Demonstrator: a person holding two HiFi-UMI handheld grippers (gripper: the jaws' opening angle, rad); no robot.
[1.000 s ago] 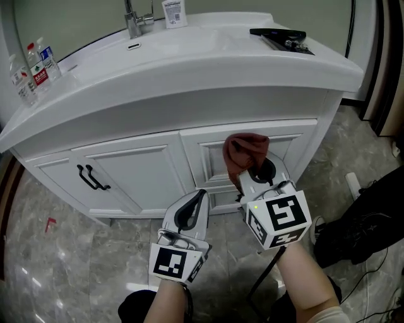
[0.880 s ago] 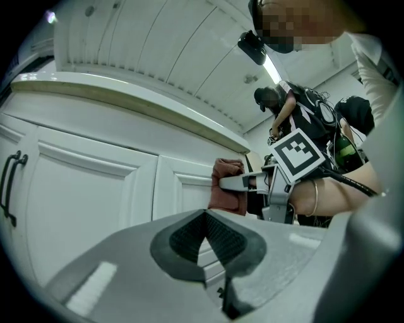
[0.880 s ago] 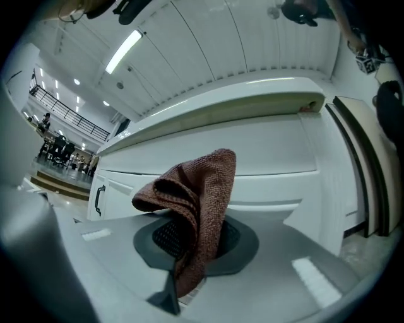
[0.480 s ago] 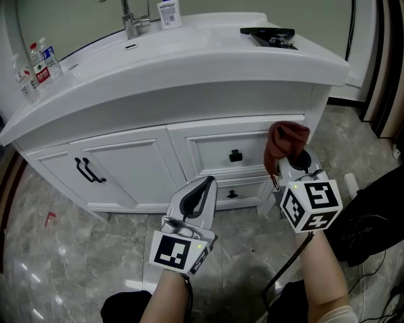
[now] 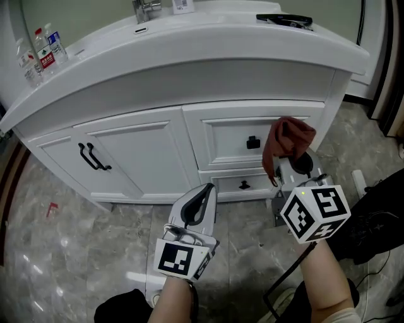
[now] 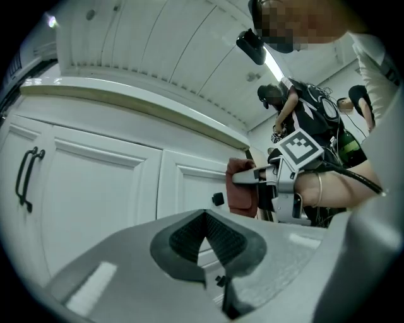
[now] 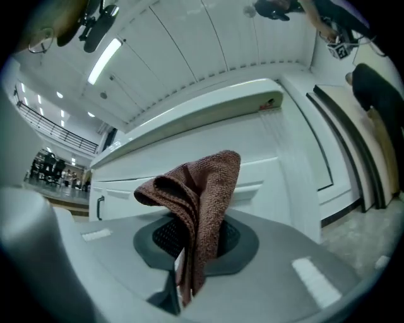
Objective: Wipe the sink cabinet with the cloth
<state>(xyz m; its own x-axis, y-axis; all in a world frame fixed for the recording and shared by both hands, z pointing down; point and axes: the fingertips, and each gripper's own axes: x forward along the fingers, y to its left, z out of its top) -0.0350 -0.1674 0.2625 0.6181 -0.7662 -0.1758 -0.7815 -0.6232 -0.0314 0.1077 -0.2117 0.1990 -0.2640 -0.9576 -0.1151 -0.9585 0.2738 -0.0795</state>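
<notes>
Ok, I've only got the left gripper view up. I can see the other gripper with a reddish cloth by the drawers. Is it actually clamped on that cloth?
Observer: Yes. The right gripper view shows the right gripper with its jaws shut on the cloth, which stands up folded above them.
Operator: Anything on the countertop? I can't see over its edge.
Observer: The head view shows water bottles at the left end and a black object at the right end.
Operator: And where does my gripper sit?
Observer: In the head view the left gripper points at the left end of the lower drawer, to the left of the right one.
</notes>
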